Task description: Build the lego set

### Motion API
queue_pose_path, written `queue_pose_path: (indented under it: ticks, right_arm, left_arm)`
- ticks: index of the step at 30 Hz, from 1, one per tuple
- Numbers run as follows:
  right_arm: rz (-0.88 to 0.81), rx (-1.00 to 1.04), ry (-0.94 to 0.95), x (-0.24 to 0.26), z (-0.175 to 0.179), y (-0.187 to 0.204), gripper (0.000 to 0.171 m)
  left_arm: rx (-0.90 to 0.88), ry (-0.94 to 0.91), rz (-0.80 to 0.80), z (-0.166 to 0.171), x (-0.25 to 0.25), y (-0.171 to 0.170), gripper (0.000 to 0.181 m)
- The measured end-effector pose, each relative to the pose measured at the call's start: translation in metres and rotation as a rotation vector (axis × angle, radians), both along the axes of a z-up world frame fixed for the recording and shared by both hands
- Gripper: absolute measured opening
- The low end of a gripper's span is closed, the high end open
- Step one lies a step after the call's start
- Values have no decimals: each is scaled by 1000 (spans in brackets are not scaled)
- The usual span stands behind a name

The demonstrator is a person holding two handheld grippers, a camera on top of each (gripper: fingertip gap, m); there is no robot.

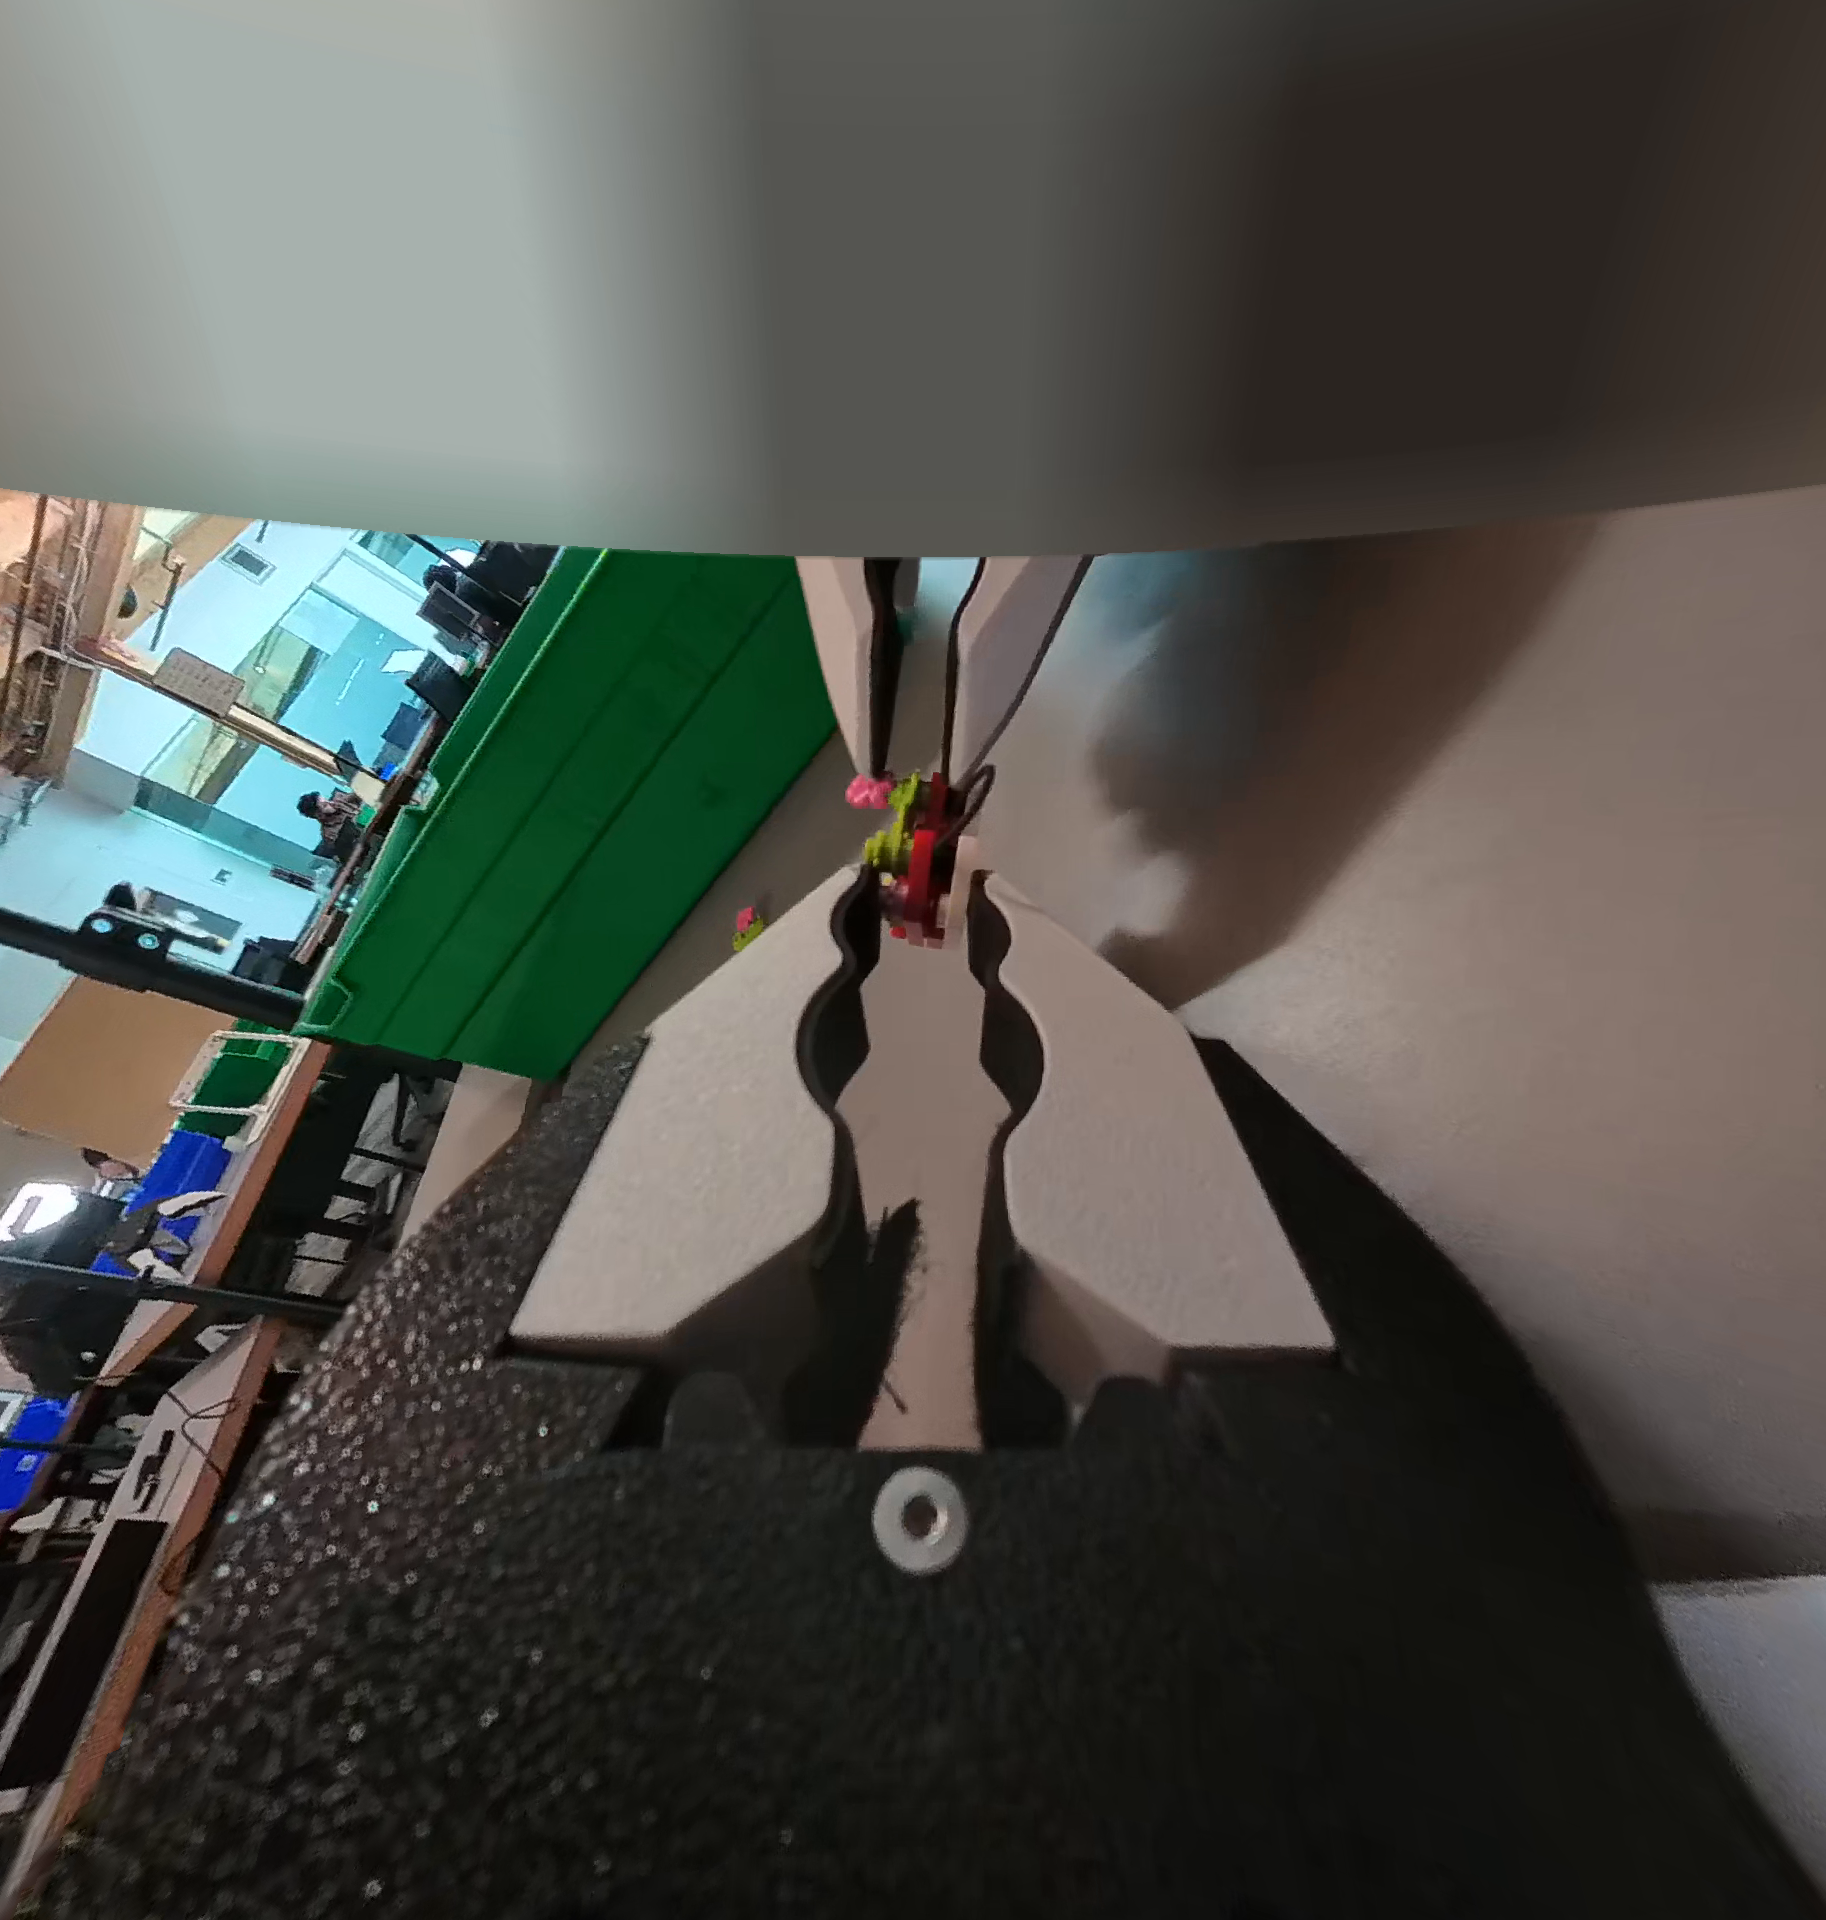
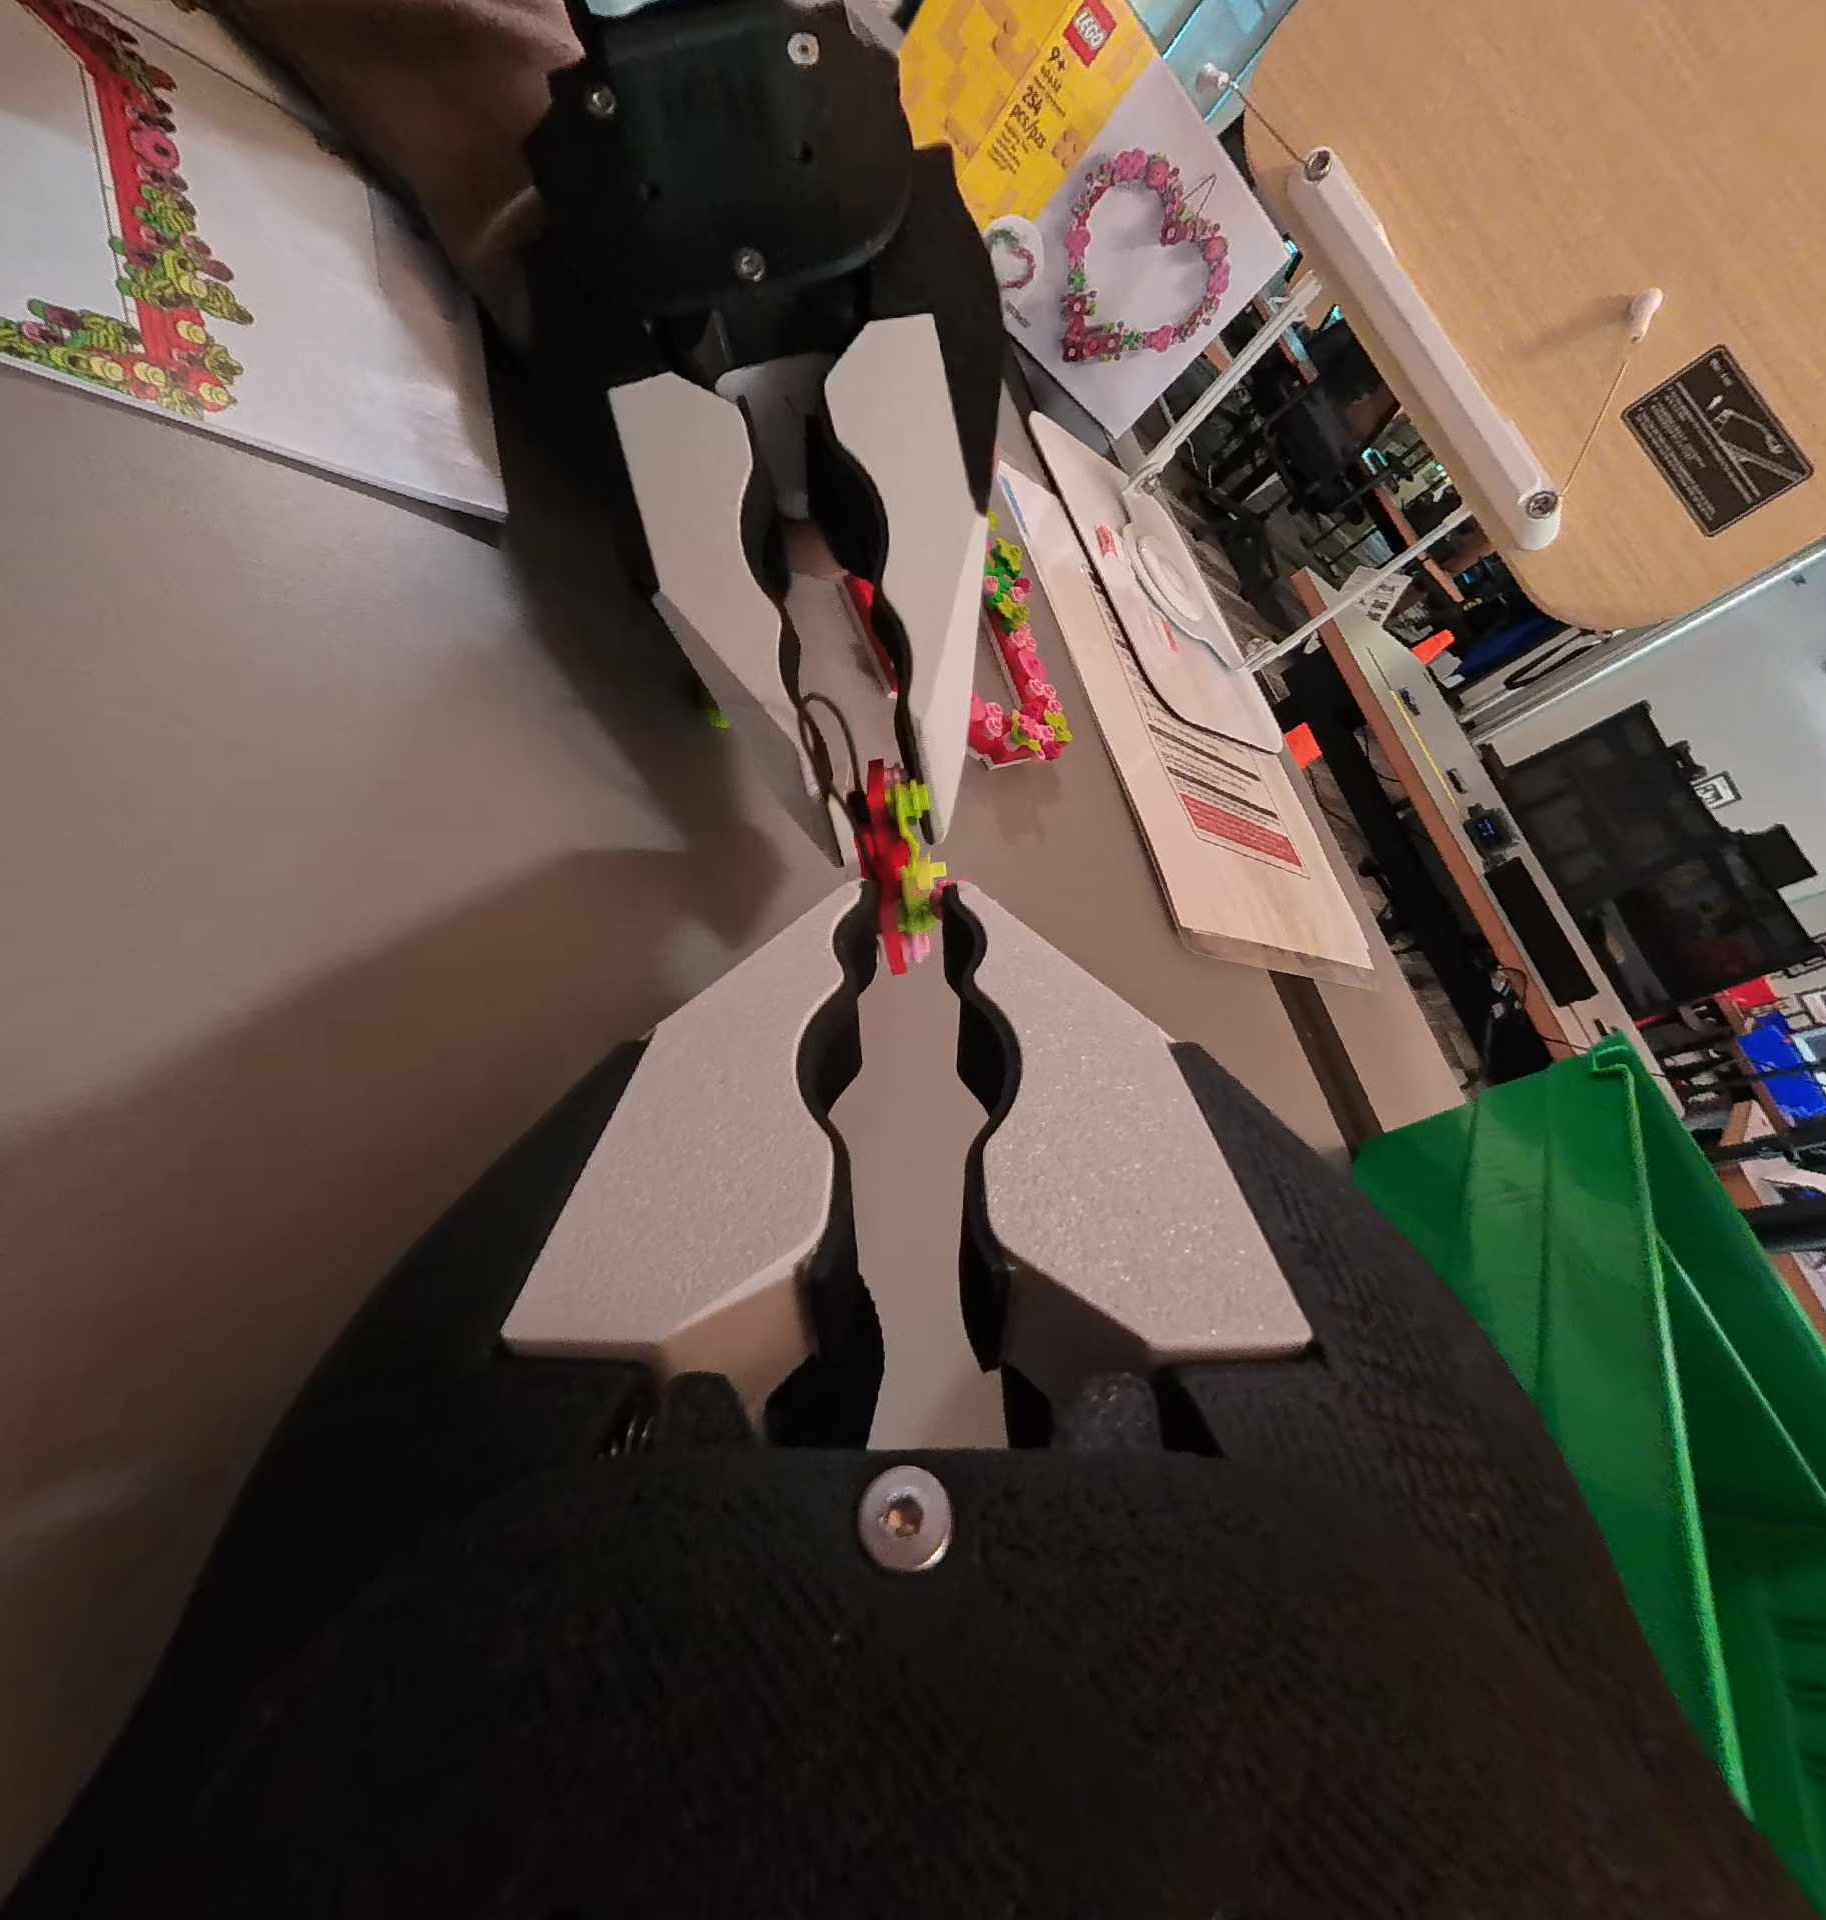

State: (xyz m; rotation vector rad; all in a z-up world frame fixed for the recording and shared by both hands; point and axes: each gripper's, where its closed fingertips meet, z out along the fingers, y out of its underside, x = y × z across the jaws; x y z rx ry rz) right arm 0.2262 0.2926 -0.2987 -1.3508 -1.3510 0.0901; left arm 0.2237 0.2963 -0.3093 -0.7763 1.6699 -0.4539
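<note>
A small lego assembly (image 1: 921, 868) of red plates with lime green leaves, pink flowers and a white part is held in the air between both grippers. A thin black cord loop (image 1: 976, 795) hangs from it. My left gripper (image 1: 919, 891) is shut on its near end. My right gripper (image 1: 917, 784) comes in from the opposite side, tip to tip. In the right wrist view my right gripper (image 2: 901, 902) is shut on the assembly (image 2: 888, 868), and the left gripper (image 2: 888, 836) clamps its far end.
A built red and pink lego section (image 2: 1015, 665) lies on the grey table (image 2: 265, 727). There are also an open instruction booklet (image 2: 213, 260), the yellow lego box (image 2: 1034, 94), a laminated sheet (image 2: 1221, 748), a green bin (image 2: 1615, 1403) and a loose lego piece (image 1: 747, 928).
</note>
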Motion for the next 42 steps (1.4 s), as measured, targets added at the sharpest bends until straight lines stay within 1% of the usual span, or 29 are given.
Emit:
queue_pose_path:
  ticks: [5,9,15,22,25,29,32,36,38,42]
  right_arm:
    - [6,-71,33,0,-3,0,11]
    - [13,-121,69,1,-3,0,11]
    - [14,-199,133,7,-4,2,11]
    - [50,-488,247,7,-8,-2,12]
    - [65,-571,236,5,-14,-7,13]
    - [76,-604,188,3,-21,-11,7]
    - [81,-642,173,2,-25,-14,7]
    - [82,-721,202,2,-26,-16,5]
    - [86,-771,218,2,-26,-18,5]
    - [80,-721,138,0,-34,-21,5]
  left_arm:
    - [56,1,0,-1,0,-1,15]
    - [61,4,7,-2,0,1,15]
    - [144,41,10,-9,0,2,15]
    - [325,62,-24,-15,1,-4,15]
    - [379,56,-48,-15,1,-8,15]
    - [443,61,-64,-16,1,-11,14]
    - [503,70,-80,-19,1,-14,14]
    - [587,64,-95,-19,1,-18,15]
    - [597,65,-101,-20,1,-19,14]
    - [590,94,-118,-25,0,-21,14]
